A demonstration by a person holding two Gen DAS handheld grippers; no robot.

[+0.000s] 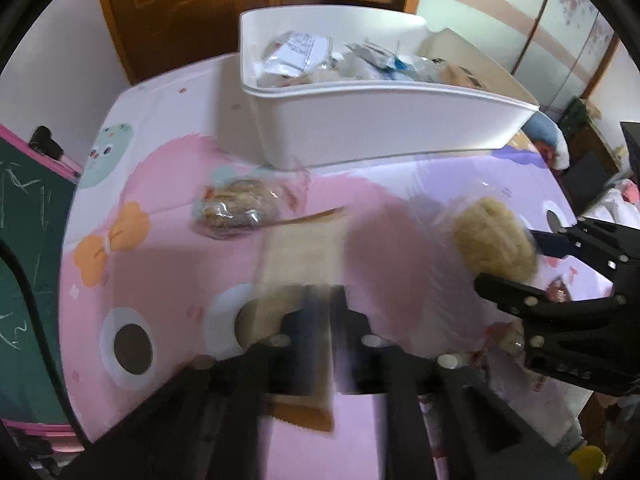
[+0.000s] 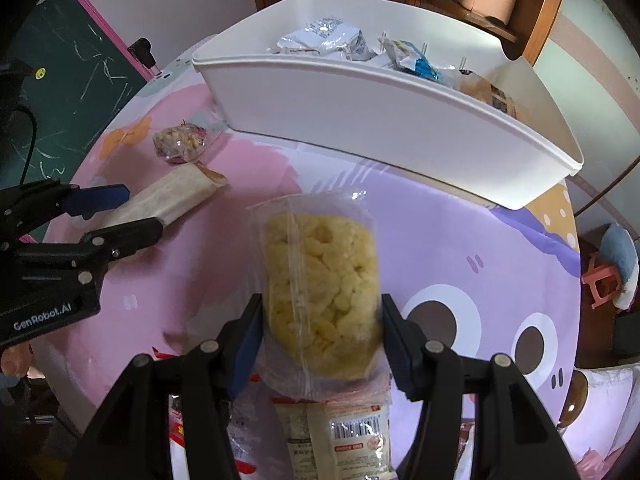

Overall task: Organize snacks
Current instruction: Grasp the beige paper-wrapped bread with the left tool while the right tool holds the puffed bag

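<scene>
A white bin (image 1: 384,128) (image 2: 380,128) holding several snack packets stands at the back of the table. My right gripper (image 2: 322,332) (image 1: 504,258) is shut on a clear bag of yellow puffed snack (image 2: 320,300) (image 1: 494,240), held in front of the bin. My left gripper (image 1: 328,312) (image 2: 116,212) is shut on a flat beige packet (image 1: 304,256) (image 2: 168,198), blurred in the left wrist view. A clear bag of mixed snack (image 1: 236,210) (image 2: 182,142) lies on the table by the bin's left corner.
The table has a pink and purple cartoon cloth (image 2: 460,248). More packets (image 2: 340,436) lie below my right gripper at the near edge. A green chalkboard (image 1: 24,216) stands left of the table, and a wooden cabinet (image 1: 180,8) stands behind.
</scene>
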